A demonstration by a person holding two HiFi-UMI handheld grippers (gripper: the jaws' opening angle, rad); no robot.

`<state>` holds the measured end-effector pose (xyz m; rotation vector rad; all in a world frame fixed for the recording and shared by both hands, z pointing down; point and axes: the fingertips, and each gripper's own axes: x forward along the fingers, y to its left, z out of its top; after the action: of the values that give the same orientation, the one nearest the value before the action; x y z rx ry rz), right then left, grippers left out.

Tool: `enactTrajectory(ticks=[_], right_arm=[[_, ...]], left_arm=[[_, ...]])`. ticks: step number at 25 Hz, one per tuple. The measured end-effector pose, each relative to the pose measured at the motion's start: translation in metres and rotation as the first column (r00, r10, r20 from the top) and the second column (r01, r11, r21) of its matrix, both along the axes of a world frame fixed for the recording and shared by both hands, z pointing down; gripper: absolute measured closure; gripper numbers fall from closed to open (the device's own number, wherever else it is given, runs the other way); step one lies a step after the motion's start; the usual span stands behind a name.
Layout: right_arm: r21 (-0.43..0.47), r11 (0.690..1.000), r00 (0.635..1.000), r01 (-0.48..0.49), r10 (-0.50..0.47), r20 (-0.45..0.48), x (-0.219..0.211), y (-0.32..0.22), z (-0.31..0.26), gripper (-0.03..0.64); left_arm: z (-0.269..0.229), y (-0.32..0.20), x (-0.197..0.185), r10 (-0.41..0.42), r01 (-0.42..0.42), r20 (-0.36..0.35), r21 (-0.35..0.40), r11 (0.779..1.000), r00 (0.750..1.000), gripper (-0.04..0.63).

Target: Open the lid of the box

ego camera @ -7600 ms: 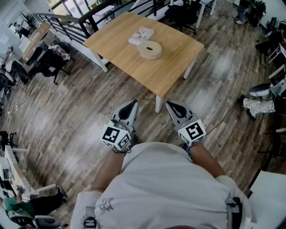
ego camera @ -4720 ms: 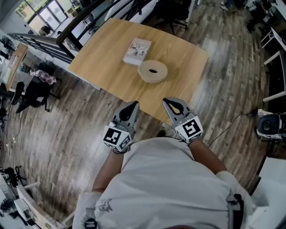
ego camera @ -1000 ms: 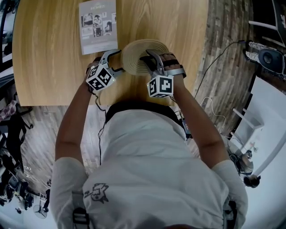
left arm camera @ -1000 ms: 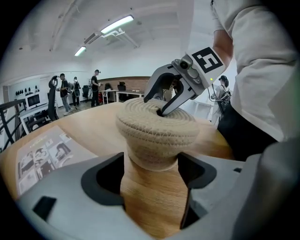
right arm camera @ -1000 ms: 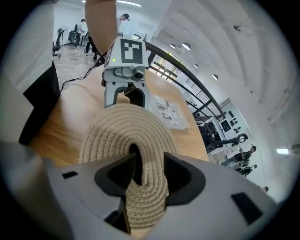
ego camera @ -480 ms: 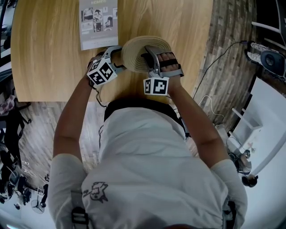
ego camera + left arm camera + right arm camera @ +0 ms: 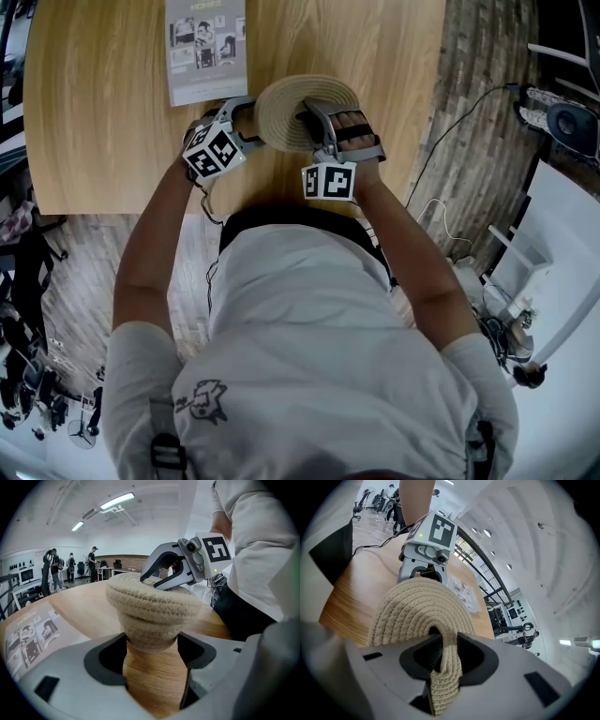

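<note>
A round woven rope box with a flat coiled lid stands near the front edge of the wooden table. My left gripper is at its left side. In the left gripper view the box's lower body sits between that gripper's two dark pads, which touch it on both sides. My right gripper reaches over the lid's centre. Its jaws have just been closing, and in the right gripper view they pinch the lid's rope loop handle.
A printed leaflet lies on the table just behind the box to the left. The table's right edge drops to plank floor with a cable. Several people stand far off across the room.
The person has walked up to the table and brought both grippers onto the box. Over the last second the right gripper's jaws have drawn in on the loop handle and its cube has tilted.
</note>
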<state>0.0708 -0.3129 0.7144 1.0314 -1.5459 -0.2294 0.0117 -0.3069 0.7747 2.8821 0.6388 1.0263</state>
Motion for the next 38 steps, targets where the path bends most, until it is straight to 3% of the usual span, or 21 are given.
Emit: enactTrajectory(ticks=[8, 25, 32, 38], right_arm=[[0.014, 1.000, 0.999, -0.017, 0.016, 0.031, -0.001, 0.001, -0.012, 0.557], [0.113, 0.991, 0.993, -0.068, 0.056, 0.104, -0.012, 0.008, -0.070, 0.565], [0.163, 0.978, 0.979, -0.131, 0.102, 0.176, -0.014, 0.012, -0.104, 0.565], [0.213, 0.957, 0.951, -0.198, 0.135, 0.278, -0.015, 0.008, -0.138, 0.565]], left_arm=[[0.000, 0.000, 0.000, -0.005, 0.005, 0.006, 0.002, 1.000, 1.000, 0.252], [-0.007, 0.007, -0.022, -0.087, 0.087, 0.051, 0.001, 0.996, 0.995, 0.252], [-0.045, 0.012, -0.035, -0.147, 0.147, 0.007, -0.003, 0.989, 0.989, 0.252], [-0.088, 0.013, -0.034, -0.202, 0.202, -0.074, -0.017, 0.979, 0.977, 0.252]])
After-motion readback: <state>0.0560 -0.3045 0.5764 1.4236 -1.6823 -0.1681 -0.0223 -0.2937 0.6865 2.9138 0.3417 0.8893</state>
